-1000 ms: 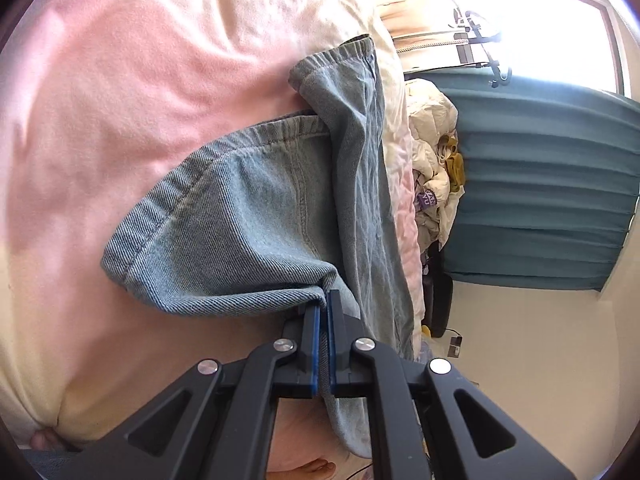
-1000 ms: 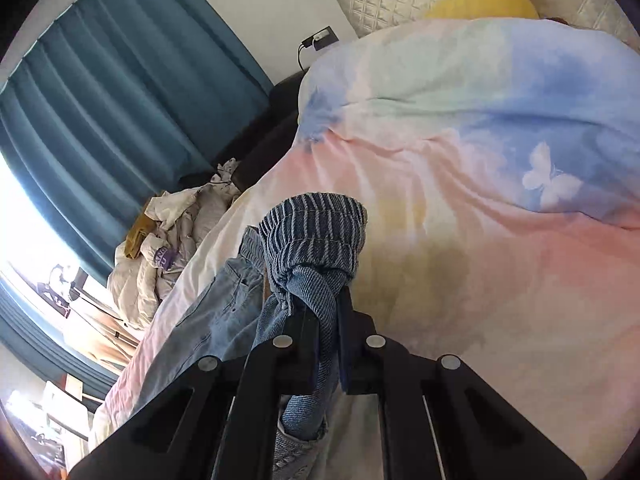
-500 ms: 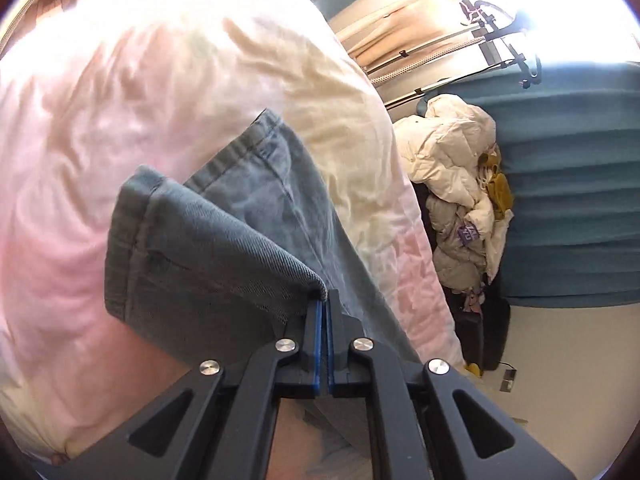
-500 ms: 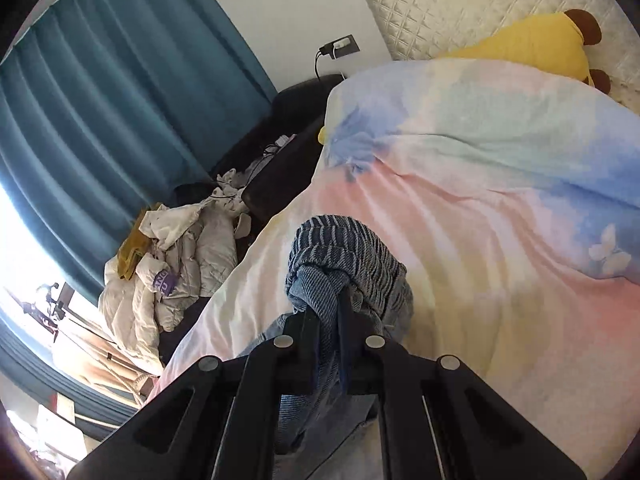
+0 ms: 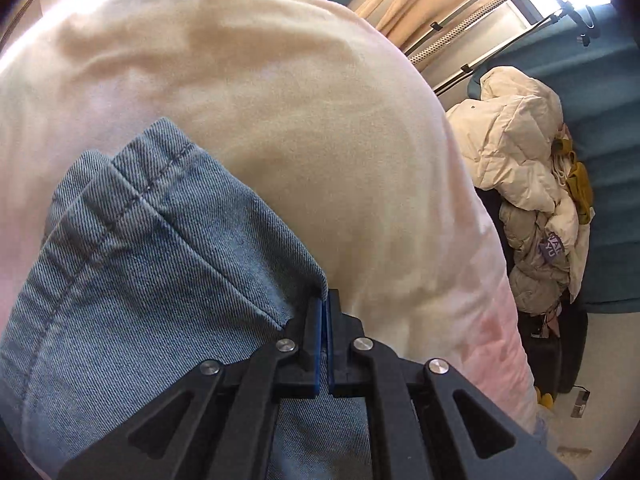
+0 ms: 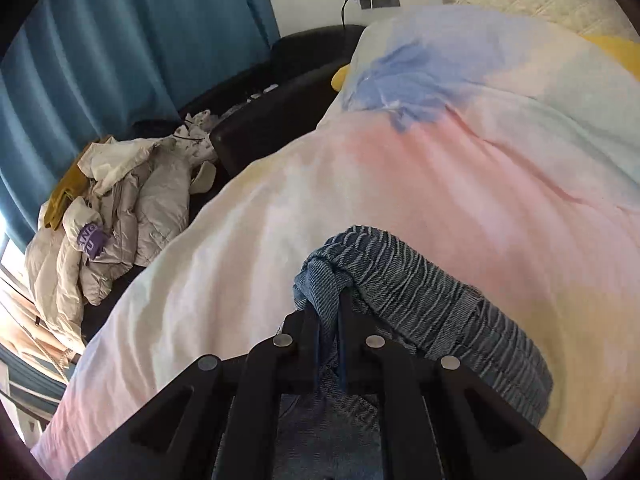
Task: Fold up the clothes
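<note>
Left gripper [image 5: 323, 300] pinches the hem of the jeans [image 5: 132, 272]; right gripper [image 6: 329, 300] pinches their elastic waistband [image 6: 432, 300]. Jeans lie on the pastel duvet [image 6: 460, 168], lower portion hidden behind gripper frames.

Blue jeans [image 5: 152, 280]; pastel, perhaps tie-dyed, duvet [image 6: 440, 168].

We see the bed [image 6: 460, 168] under a pastel quilt of pink, cream and blue, with the blue jeans [image 5: 152, 280] lying directly on the quilt, their ribbed waistband [image 6: 432, 304] toward its pink middle.
</note>
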The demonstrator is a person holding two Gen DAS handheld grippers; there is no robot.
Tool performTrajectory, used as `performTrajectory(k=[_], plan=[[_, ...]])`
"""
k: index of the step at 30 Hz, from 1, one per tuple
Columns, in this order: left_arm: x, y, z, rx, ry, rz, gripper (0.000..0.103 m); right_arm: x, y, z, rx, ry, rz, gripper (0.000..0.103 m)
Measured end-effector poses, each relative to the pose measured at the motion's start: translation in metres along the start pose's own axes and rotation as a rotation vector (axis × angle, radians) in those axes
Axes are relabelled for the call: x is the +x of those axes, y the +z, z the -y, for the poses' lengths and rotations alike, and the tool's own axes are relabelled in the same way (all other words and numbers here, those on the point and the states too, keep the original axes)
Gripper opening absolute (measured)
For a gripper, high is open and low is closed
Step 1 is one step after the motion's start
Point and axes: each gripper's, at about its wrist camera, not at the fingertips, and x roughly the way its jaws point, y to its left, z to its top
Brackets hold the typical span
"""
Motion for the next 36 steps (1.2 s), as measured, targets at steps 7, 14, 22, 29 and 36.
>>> performTrajectory(k=[7, 14, 22, 29, 36], plan=[[-0.027, -0.009, -0.009, 0.043, -0.13, 0.008, 0.005, 0.019, -0.013, 0.007, 0.009, 0.066, -0.026, 0.017], [-0.091, -0.058, -0.052, 0.048, -0.387, 0.008, 0.045, -0.042, -0.025, 0.018, 0.042, 0.177, -0.1, 0.051], [-0.104, -0.141, -0.113, 0.05, -0.503, -0.178, 0.051, -0.114, -0.063, 0.071, 0.087, 0.199, -0.158, 0.065], [-0.059, -0.171, -0.126, 0.006, -0.552, -0.293, 0.051, -0.12, -0.111, 0.123, 0.24, 0.26, -0.279, 0.065], [-0.014, -0.169, -0.121, -0.068, -0.647, -0.276, 0.051, -0.09, -0.141, 0.142, 0.399, 0.259, -0.323, 0.066]])
